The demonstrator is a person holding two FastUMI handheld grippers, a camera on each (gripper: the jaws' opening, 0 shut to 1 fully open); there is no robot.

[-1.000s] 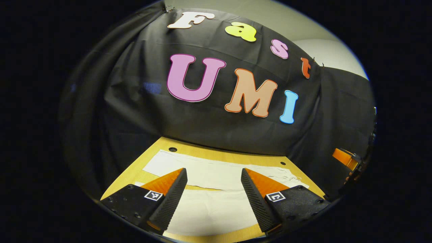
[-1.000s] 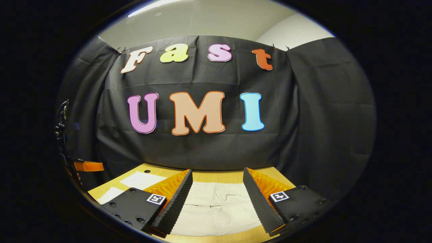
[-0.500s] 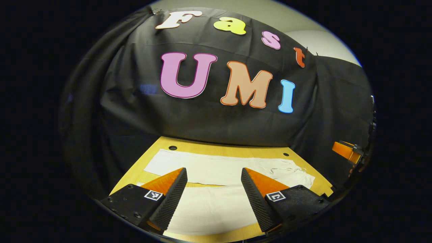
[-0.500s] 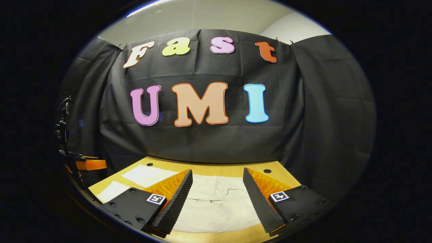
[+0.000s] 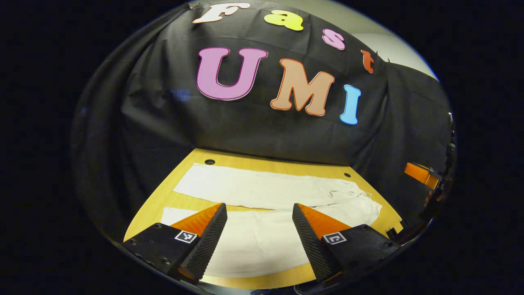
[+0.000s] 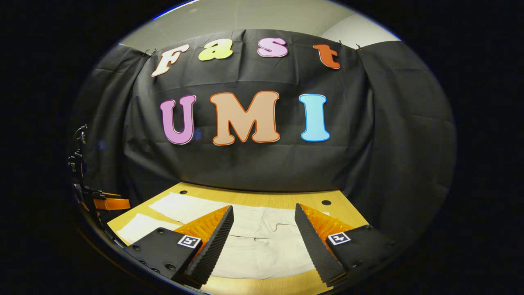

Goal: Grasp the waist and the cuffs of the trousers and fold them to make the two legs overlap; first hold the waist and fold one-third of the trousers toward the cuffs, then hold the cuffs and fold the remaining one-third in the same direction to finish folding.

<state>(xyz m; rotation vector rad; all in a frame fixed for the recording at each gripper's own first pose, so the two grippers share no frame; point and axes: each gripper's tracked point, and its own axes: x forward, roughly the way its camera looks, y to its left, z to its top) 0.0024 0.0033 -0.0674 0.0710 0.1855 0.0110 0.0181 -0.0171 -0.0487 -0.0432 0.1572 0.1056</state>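
White trousers [image 5: 262,190] lie flat on the wooden table [image 5: 266,166], their two legs side by side with a strip of wood between them. The waist with its drawstring [image 5: 352,194] is at the right end in the left gripper view. My left gripper [image 5: 259,205] hovers open over the near leg, with nothing between its fingers. In the right gripper view the waist end of the trousers [image 6: 262,241] lies below my right gripper [image 6: 264,206], which is open and holds nothing. The legs [image 6: 180,207] run off to the left.
The table has small round holes [image 5: 209,162] near its back edge, close to the black cloth wall. The other gripper appears at the far right edge [image 5: 421,174] of the left gripper view and at the far left edge [image 6: 108,203] of the right gripper view.
Both views have tipped downward, so more of the table and trousers shows and the wall sits higher. Both grippers stay open and the trousers have not moved.
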